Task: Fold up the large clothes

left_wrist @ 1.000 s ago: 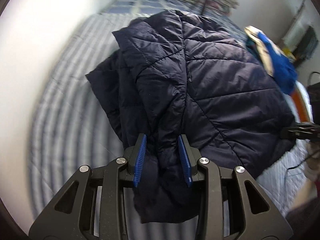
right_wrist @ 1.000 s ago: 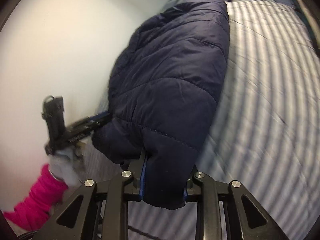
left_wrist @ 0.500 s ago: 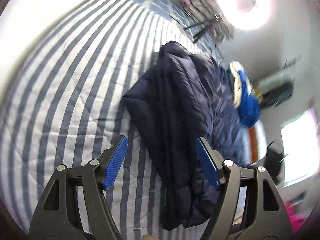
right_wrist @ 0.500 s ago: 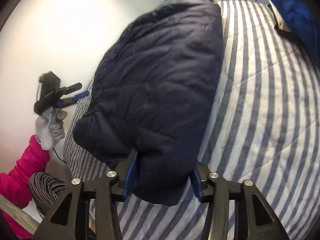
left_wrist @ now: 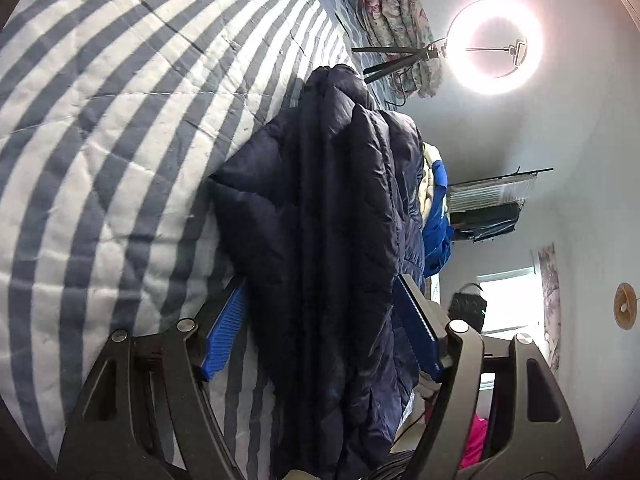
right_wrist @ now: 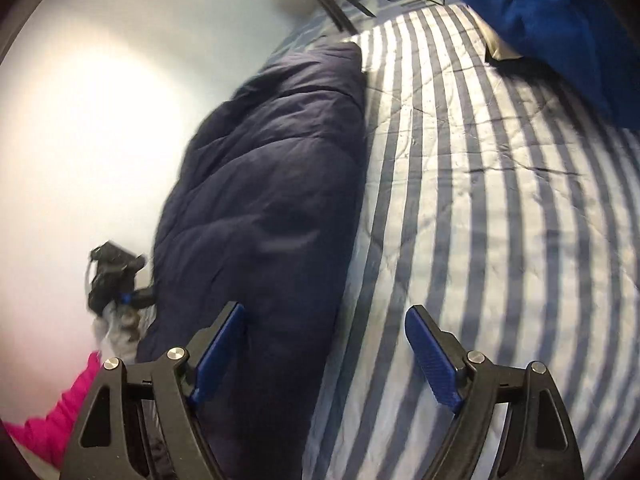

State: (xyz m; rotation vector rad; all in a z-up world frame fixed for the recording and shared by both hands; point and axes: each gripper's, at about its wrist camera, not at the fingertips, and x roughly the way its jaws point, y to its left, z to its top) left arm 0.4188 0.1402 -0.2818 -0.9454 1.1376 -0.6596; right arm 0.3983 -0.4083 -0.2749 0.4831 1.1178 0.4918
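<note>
My left gripper [left_wrist: 320,328] is standing with its blue fingers [left_wrist: 224,336] apart. The lower end of the navy quilted jacket [left_wrist: 332,208] is lying in the gap between them, but neither pad is pressing on the fabric — the cloth is running loose through the opening. In the left wrist view this jacket is lying bunched lengthwise on the striped bed cover [left_wrist: 120,140], reaching away from the fingers toward the far end of the bed.

My right gripper [right_wrist: 324,354] is opening at this moment, its blue fingers [right_wrist: 430,360] standing wide. The near edge of the jacket [right_wrist: 272,200] is sitting just inside the left-hand pad in the right wrist view; the remainder of the gap is showing only the striped bed cover [right_wrist: 480,200]. No pad is clamping the cloth here.

Further out, the right wrist view is showing my other gripper [right_wrist: 116,280] at the far side of the jacket, blurred, with a pale glove and a pink sleeve [right_wrist: 60,408] below it. A blue garment [right_wrist: 552,20] is lying at the upper right on the bed, apart from the jacket.

In the left wrist view, a ring light [left_wrist: 496,44] on a tripod is glowing beyond the jacket, beside a bundle of patterned bedding [left_wrist: 396,20].
</note>
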